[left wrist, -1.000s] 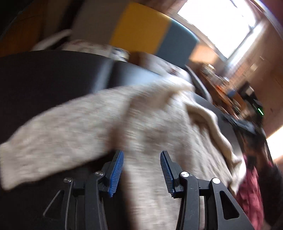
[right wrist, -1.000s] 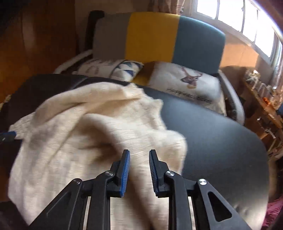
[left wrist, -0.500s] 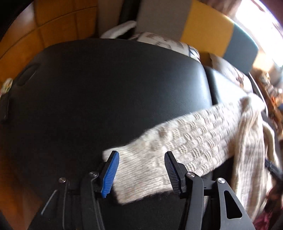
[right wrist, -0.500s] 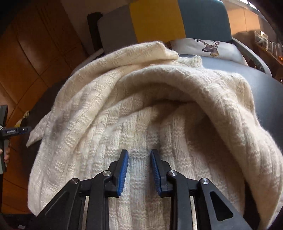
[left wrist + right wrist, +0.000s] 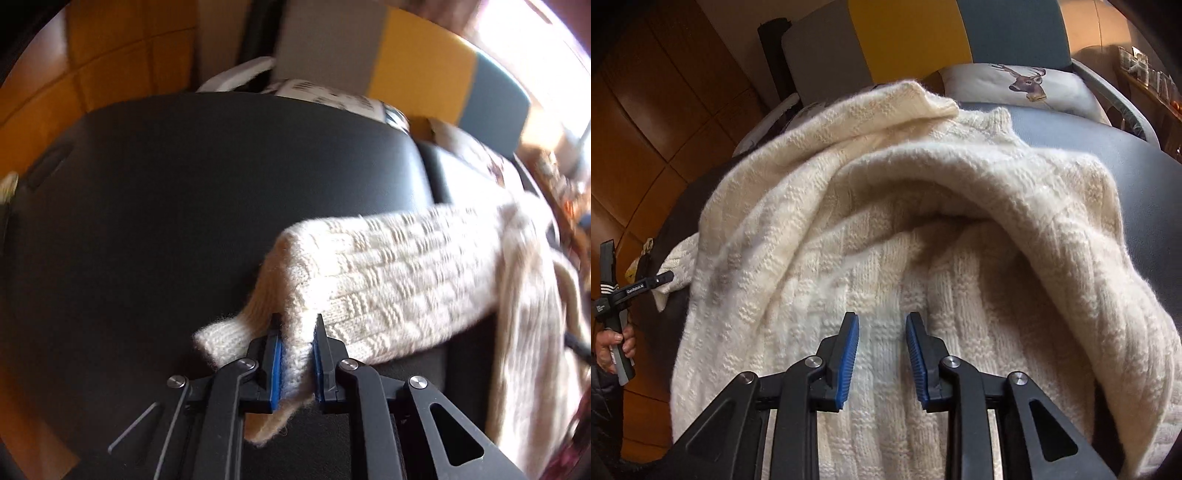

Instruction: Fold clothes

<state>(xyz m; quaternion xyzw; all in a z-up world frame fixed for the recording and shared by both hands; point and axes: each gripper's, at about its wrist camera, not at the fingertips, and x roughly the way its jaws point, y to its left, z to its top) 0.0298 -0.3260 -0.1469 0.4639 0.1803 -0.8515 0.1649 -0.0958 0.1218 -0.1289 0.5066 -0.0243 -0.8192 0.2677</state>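
A cream knitted sweater (image 5: 923, 206) lies bunched on a black padded table (image 5: 184, 192). One sleeve (image 5: 399, 273) stretches leftward across the table. My left gripper (image 5: 297, 332) is shut on the cuff end of that sleeve, with knit pinched between its blue pads. In the right wrist view the left gripper (image 5: 665, 275) shows at the far left with the cuff in it, held by a person's hand (image 5: 613, 343). My right gripper (image 5: 881, 332) sits at the near edge of the sweater's body. Its jaws stand narrowly apart with thick knit between them.
Behind the table stands a sofa with a grey, yellow and blue back (image 5: 908, 33). A deer cushion (image 5: 1027, 85) and a patterned cushion (image 5: 325, 96) lie on it. Wooden panels (image 5: 657, 110) fill the left. Cluttered shelves (image 5: 1145, 74) stand at the right.
My left gripper moved left along the sleeve to its cuff and shut on it. The right gripper came lower and closer over the sweater body, its jaw gap unchanged.
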